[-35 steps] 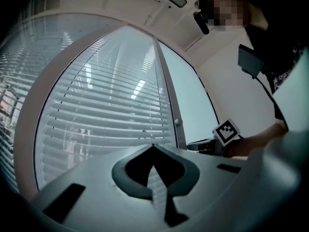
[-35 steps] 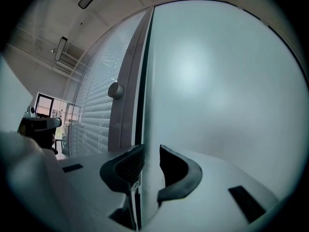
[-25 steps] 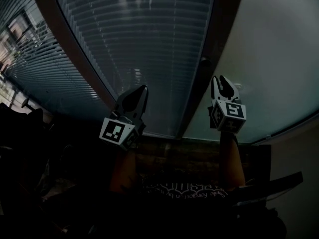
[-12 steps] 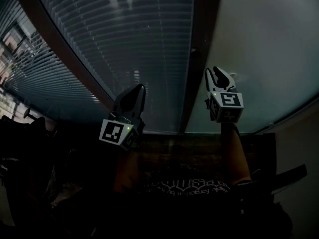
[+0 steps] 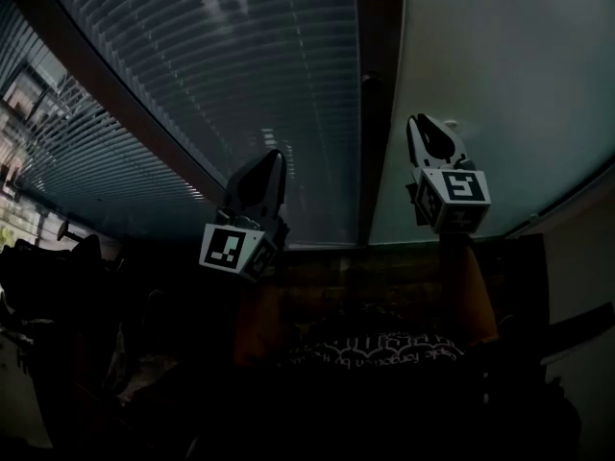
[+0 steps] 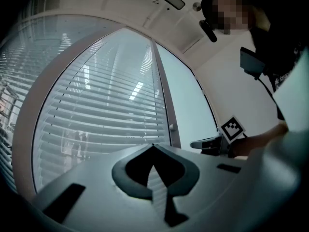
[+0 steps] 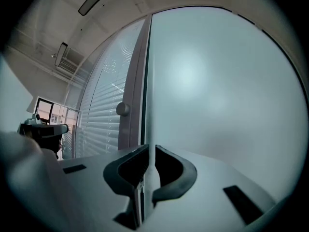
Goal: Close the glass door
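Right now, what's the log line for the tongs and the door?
left tongs: shut, empty | right tongs: just been closing, narrow gap, nothing between | door knob: untouched

My head camera looked forward past my raised left gripper (image 5: 272,154) and right gripper (image 5: 430,123) at the glass door (image 5: 378,161). Each gripper's camera faced it along its jaws, the right one nearer. All three views shared the round knob (image 7: 122,108).

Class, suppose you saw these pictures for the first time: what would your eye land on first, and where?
The wide slatted blind fills the upper left, with a pale frosted panel at right and a dark upright frame between them. In front, the left gripper and right gripper point toward them; the right's jaws have just been closing, nothing between them.
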Action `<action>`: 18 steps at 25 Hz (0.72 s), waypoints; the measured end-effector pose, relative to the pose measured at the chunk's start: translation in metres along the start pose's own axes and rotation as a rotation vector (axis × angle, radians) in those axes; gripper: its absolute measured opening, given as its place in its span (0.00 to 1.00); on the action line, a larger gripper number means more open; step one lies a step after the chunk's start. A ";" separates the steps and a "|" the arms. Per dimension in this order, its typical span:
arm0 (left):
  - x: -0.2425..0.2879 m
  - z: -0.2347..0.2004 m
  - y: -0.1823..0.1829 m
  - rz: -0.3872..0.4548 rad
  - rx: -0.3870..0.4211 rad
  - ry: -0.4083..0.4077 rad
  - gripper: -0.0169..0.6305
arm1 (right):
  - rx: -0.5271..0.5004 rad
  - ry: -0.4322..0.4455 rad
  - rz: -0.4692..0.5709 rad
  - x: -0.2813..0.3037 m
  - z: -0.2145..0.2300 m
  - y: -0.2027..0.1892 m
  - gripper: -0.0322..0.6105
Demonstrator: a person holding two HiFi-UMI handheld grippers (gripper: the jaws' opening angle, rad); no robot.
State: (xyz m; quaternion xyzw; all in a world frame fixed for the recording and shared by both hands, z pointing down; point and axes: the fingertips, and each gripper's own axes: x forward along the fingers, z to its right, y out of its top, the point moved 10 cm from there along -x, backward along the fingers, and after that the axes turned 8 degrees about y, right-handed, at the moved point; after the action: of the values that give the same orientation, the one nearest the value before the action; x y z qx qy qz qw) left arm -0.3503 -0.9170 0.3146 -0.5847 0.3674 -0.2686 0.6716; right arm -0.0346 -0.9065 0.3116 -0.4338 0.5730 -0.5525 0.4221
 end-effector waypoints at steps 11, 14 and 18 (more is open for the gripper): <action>0.009 0.019 0.003 0.006 -0.005 -0.034 0.03 | -0.014 -0.011 0.026 -0.031 -0.003 0.003 0.05; 0.011 0.023 0.005 0.009 -0.005 -0.036 0.03 | -0.015 -0.004 0.034 -0.035 -0.003 0.005 0.05; 0.010 0.026 0.001 0.002 -0.008 -0.040 0.03 | -0.016 0.011 0.040 -0.039 -0.007 0.006 0.05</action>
State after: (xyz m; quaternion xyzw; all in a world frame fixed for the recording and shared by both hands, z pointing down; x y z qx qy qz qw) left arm -0.3232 -0.9097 0.3128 -0.5924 0.3555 -0.2544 0.6767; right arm -0.0310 -0.8673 0.3062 -0.4227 0.5883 -0.5417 0.4264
